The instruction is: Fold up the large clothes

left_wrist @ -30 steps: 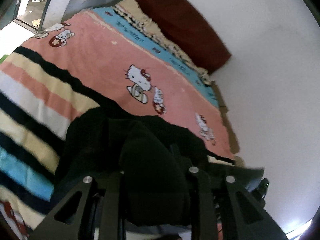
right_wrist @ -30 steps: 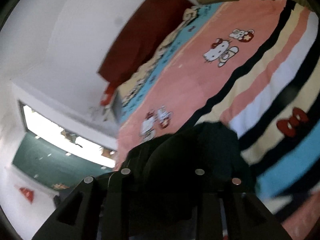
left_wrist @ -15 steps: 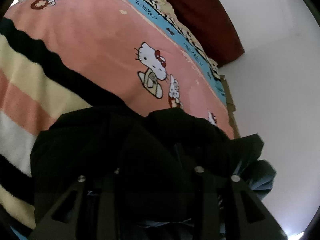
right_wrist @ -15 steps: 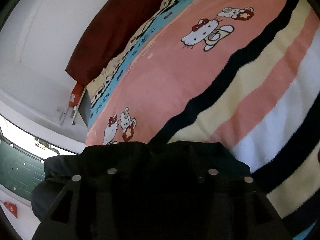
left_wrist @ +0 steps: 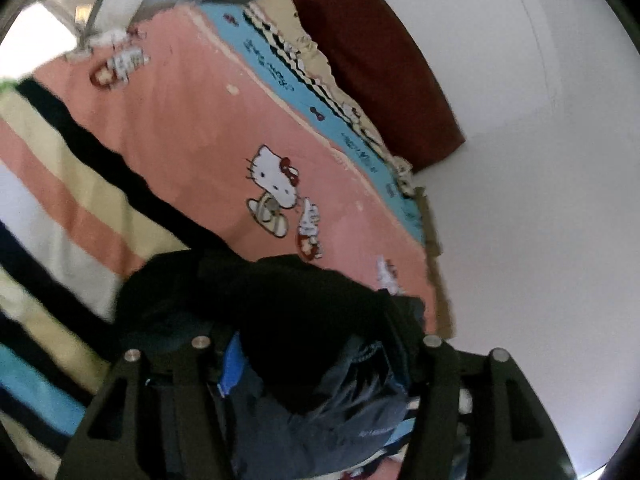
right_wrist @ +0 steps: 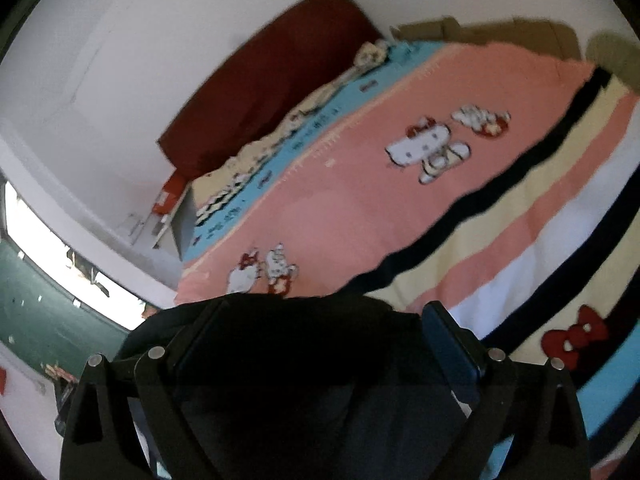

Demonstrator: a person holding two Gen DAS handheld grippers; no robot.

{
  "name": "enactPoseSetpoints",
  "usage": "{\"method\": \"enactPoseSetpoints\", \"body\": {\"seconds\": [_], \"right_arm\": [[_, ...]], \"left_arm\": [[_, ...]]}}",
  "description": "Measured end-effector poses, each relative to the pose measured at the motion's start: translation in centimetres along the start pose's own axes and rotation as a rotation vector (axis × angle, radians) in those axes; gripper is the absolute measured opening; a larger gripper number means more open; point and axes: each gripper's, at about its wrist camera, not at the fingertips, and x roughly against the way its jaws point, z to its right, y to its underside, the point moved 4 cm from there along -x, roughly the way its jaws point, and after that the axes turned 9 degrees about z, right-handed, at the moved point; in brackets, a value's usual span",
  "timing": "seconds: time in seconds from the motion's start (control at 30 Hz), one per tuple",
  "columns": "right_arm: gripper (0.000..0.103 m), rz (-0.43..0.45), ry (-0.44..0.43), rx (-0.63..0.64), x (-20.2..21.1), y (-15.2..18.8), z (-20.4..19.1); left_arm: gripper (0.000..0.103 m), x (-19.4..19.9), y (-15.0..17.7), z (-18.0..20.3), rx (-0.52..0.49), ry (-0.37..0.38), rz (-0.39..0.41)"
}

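Observation:
A black garment with a dark blue lining (left_wrist: 288,320) lies bunched between and over the fingers of my left gripper (left_wrist: 316,360), above the striped Hello Kitty blanket (left_wrist: 192,128). The left jaws stand wide apart with cloth draped between them. In the right wrist view the same black garment (right_wrist: 304,344) fills the gap between the fingers of my right gripper (right_wrist: 316,344), whose jaws also stand wide apart. The blue pad of the right finger (right_wrist: 452,344) shows. The fingertips of both grippers are partly hidden by cloth.
The blanket (right_wrist: 360,200) covers a bed. A dark red headboard (left_wrist: 380,72) stands against a white wall (left_wrist: 540,200). A window (right_wrist: 48,248) and a small red box (right_wrist: 168,196) are left of the bed. Cardboard (right_wrist: 480,32) lies along the far bed edge.
Both grippers' jaws have opened wider. Both cameras have pulled back from the bed, and the garment's blue lining now shows in the left wrist view.

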Motion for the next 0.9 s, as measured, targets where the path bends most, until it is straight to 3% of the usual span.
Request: {"method": "enactPoseSetpoints", "body": {"seconds": [0.2, 0.37, 0.5, 0.6, 0.8, 0.9], "right_arm": [[0.096, -0.038, -0.023, 0.175, 3.1, 2.5, -4.9], [0.096, -0.071, -0.057, 0.321, 4.1, 5.7, -8.1], [0.096, -0.077, -0.074, 0.402, 3.9, 7.5, -9.8], [0.096, -0.087, -0.073, 0.437, 2.9, 8.5, -10.5], [0.094, -0.13, -0.045, 0.486, -0.9, 10.1, -10.7], [0.091, -0.172, -0.025, 0.507, -4.0, 9.6, -11.1]], "left_arm": [[0.056, 4.8, 0.9, 2.4, -0.163, -0.147, 0.089], [0.056, 8.8, -0.4, 1.9, -0.174, -0.212, 0.189], [0.056, 8.9, 0.5, 2.9, -0.251, -0.238, 0.191], [0.056, 6.3, 3.0, 4.4, -0.329, -0.224, 0.144], [0.056, -3.7, 10.0, 8.0, -0.506, -0.178, -0.043], [0.056, -8.8, 11.6, 9.4, -0.592, -0.193, -0.112]]}}
